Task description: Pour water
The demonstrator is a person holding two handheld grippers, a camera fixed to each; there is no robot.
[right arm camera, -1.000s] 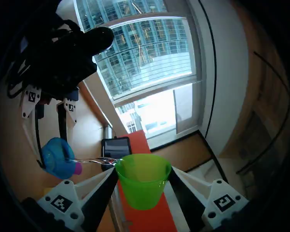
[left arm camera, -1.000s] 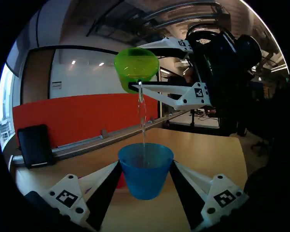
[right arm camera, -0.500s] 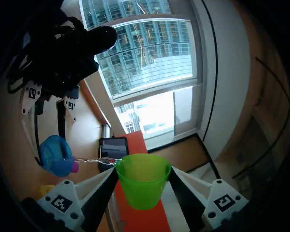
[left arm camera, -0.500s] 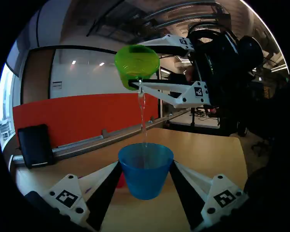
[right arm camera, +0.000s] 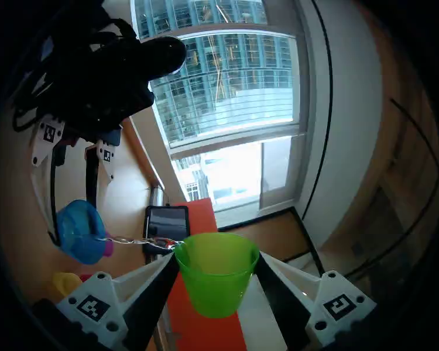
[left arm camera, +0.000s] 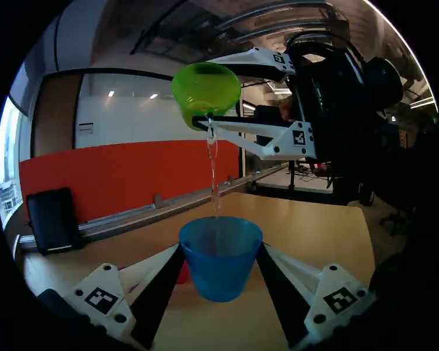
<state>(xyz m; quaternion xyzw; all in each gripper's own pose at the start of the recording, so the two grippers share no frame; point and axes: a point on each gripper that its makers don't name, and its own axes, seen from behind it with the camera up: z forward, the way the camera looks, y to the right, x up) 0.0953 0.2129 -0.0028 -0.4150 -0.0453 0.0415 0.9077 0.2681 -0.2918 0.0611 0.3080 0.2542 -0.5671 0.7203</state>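
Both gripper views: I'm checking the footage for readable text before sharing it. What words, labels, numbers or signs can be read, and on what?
No text is readable.
Marker squares on the left gripper and right gripper: black-and-white patterns, no letters.
Small notice on the wall: too small to read.

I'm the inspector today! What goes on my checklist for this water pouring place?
Surface: tan wooden table.
Job's things: green cup tipped above blue cup; water stream falls toward it.
Clutter: black case by the wall; small pink thing beside the blue cup.
Grippers: left gripper shut on blue cup; right gripper shut on green cup.
Cables: black cable looped over the right gripper.
Surroundings: orange wall panel; big window.
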